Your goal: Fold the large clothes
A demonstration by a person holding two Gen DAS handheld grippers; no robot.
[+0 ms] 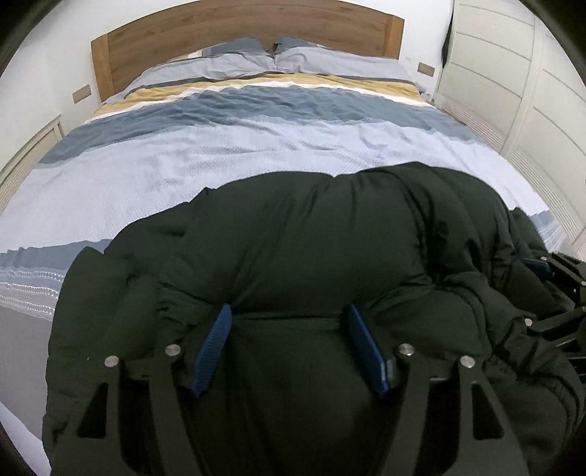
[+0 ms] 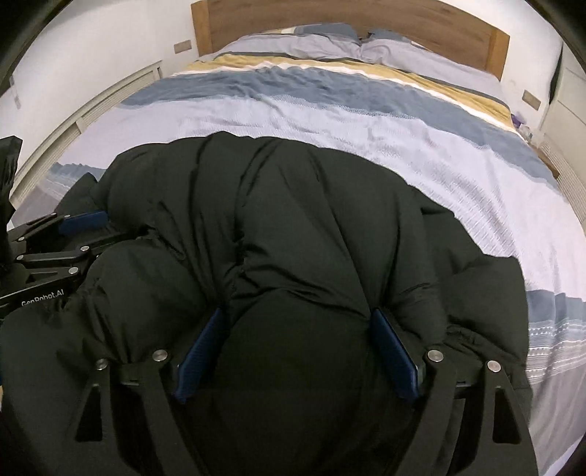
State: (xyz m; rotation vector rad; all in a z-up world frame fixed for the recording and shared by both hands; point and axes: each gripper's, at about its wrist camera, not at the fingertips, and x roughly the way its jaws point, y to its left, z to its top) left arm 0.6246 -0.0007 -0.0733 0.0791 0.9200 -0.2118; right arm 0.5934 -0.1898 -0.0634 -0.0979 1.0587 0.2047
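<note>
A: Lying on the near part of the bed (image 1: pixel 256 153) is a puffy black jacket (image 1: pixel 311 238), bunched into thick rolls on the striped duvet (image 2: pixel 403 146).

B: Where are the tongs?

A: Both sit over the jacket's near edge, side by side. The left tongs (image 1: pixel 289 348) have their 2 blue pads (image 1: pixel 212 351) set apart with a bulge of the padding filling the gap. Whether the pads press on it or merely flank it, I cannot tell.

B: And the right?

A: The right tongs (image 2: pixel 298 351) stand wider, blue pads (image 2: pixel 395 351) on either side of another fat fold. Again the fabric swells against both pads, so a grip or a loose straddle cannot be told apart.

B: Anything behind?

A: 2 pillows (image 1: pixel 249 58) lie against a wooden headboard (image 1: pixel 238 25) at the far end. White cupboard doors (image 1: pixel 512 80) run along the bed's right side in the left wrist view.
</note>
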